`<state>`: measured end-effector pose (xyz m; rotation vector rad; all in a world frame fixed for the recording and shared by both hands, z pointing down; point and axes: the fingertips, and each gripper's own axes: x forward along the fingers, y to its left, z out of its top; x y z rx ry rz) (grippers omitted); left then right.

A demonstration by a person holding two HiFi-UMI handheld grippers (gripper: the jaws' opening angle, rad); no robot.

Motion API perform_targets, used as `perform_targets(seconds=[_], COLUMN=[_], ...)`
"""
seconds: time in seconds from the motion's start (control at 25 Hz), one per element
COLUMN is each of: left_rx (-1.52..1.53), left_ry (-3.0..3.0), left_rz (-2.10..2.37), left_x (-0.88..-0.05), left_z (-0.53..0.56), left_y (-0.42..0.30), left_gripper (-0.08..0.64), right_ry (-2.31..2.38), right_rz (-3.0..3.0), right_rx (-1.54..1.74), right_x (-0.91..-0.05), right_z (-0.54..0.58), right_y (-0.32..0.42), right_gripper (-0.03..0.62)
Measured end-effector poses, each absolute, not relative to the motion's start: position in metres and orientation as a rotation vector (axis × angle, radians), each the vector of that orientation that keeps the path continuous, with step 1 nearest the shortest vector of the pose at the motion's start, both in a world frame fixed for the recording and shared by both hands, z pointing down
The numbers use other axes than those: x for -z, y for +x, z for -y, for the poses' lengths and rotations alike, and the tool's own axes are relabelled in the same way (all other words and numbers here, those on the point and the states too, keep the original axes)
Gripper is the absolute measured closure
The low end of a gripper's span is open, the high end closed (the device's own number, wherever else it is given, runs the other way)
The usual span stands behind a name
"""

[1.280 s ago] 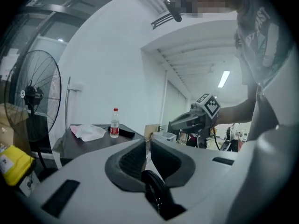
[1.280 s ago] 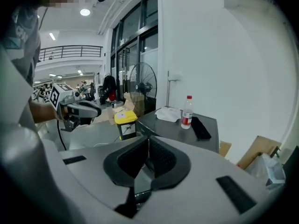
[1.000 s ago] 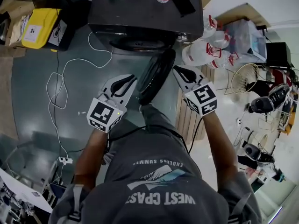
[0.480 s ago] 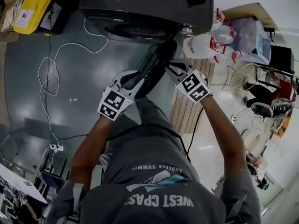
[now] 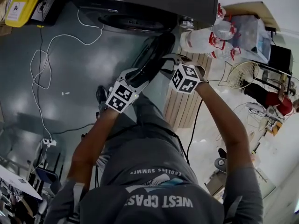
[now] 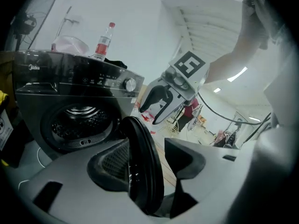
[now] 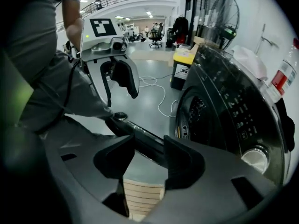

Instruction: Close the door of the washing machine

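Straddling the rim of the door (image 5: 154, 59), swung wide from the washing machine (image 5: 140, 3), my left gripper (image 5: 138, 78) and right gripper (image 5: 167, 63), jaws just opened and unclamped, should push it evenly shut.

Lighting dimly and evenly from overhead, pooling pale sheen on the floor (image 5: 28, 101). Blowing out ceiling lights (image 6: 236, 73) in the left gripper view. Bending edges and blackening corners in both gripper views. Blurring the near foreground, glinting along the door (image 6: 140, 171).
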<state>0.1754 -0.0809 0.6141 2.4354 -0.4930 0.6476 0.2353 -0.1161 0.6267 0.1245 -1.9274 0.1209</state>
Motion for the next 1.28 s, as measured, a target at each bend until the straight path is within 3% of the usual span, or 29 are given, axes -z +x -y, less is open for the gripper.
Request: perform_targets(seconds=[0.28,0.84,1.28], left_rx=[-0.762,-0.909,-0.882], left_ry=[2.434,2.462,2.483], left_rz=[0.460,0.566,0.714], left_x=[-0.648,-0.682,-0.681], left_z=[0.062,0.057,0.074], left_y=[0.201,0.212,0.185], left_gripper=[0.264,0.268,0.362], right_ry=[-0.110,-0.229,-0.121], right_rz=[1.812,1.730,1.773], right_rx=[0.091,0.223,0.240], right_x=[-0.661,-0.688,-0.688], right_z=[0.102,0.101,0.119], right_y=[0.248,0.252,0.232], right_gripper=[0.356,0.364,0.385])
